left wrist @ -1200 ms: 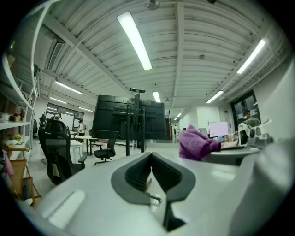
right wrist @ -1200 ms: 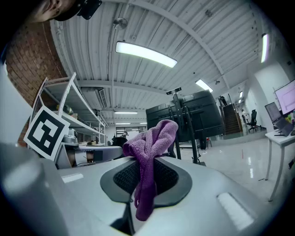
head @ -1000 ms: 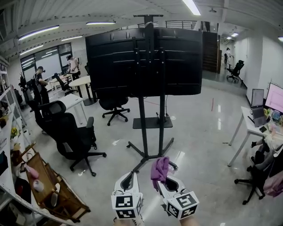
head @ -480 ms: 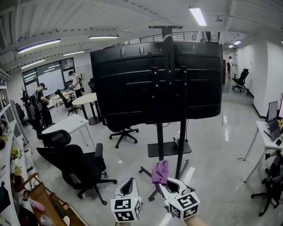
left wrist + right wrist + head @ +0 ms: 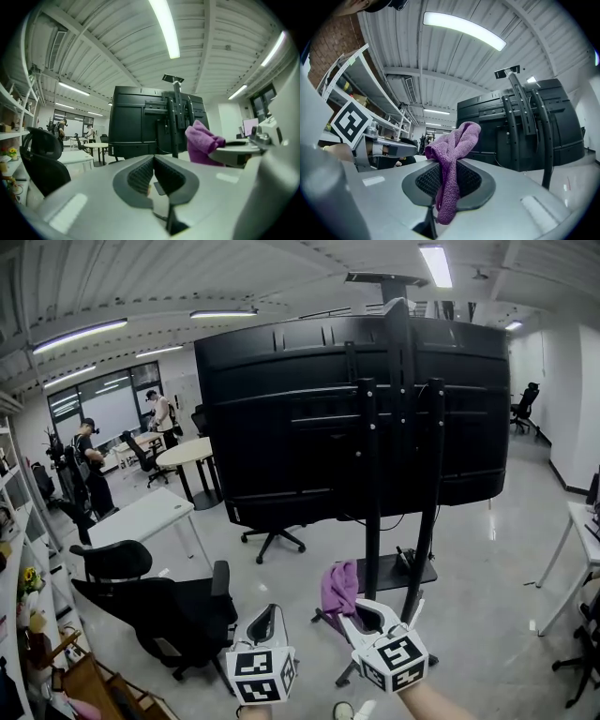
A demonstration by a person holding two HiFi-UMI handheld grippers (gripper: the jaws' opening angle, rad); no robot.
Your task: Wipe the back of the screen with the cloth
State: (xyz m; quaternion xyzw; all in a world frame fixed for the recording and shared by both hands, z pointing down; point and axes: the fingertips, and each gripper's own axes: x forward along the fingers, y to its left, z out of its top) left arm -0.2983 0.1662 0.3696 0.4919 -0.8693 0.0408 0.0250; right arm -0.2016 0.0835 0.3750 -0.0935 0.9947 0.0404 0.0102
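Cloth [image 5: 338,589], purple and bunched, is pinched between the jaws of the right gripper [image 5: 364,621], most of it standing above them and a tail hanging below. It is held low, well short of the screen [image 5: 300,418], whose black back faces the person on a floor stand [image 5: 372,521]. The left gripper [image 5: 266,626] sits beside it, jaws pressed together on nothing. Wiping looks not yet begun: this is the approach, and next the cloth must be raised and pressed flat on the panel. The stand's uprights cover the panel's middle strip, and the right gripper hides part of the base
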